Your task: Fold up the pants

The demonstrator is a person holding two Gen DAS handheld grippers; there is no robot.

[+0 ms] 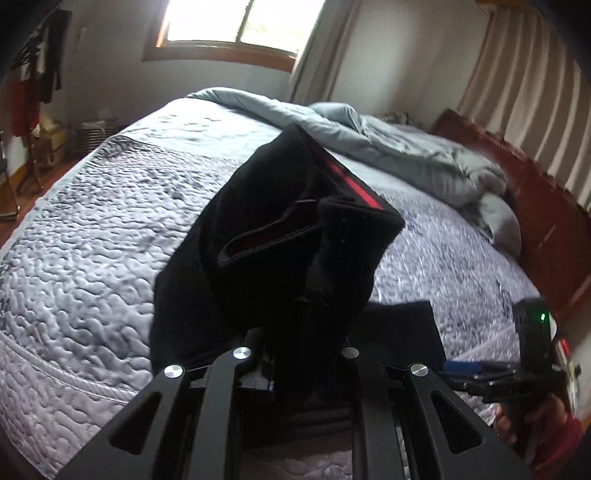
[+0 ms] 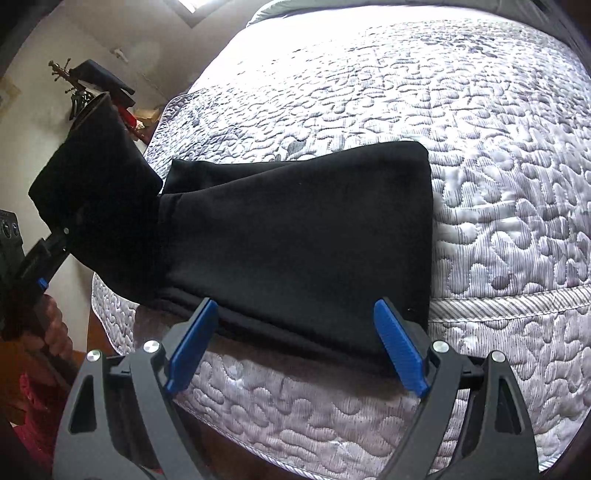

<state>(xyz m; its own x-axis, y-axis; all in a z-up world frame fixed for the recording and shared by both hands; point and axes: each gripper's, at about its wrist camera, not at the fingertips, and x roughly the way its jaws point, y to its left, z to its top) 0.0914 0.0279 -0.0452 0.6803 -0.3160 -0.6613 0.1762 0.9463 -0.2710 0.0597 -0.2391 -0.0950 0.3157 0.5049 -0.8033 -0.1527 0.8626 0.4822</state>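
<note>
- My left wrist camera sat just behind the left gripper (image 1: 295,354), looking along its fingers and down across the bed (image 1: 92,229) toward the window (image 1: 236,22) at the top of the frame.
- Black pants (image 1: 280,236) hung close before that lens and filled the centre of the frame.
- My right wrist camera looked steeply down over the right gripper (image 2: 295,343) at the bed's near edge, very near the folded pants.
- Both views shared the quilted bed and the pants.
- Each caught the other rig: the right gripper showed at the left view's lower right, the left gripper at the right view's left edge.
</note>
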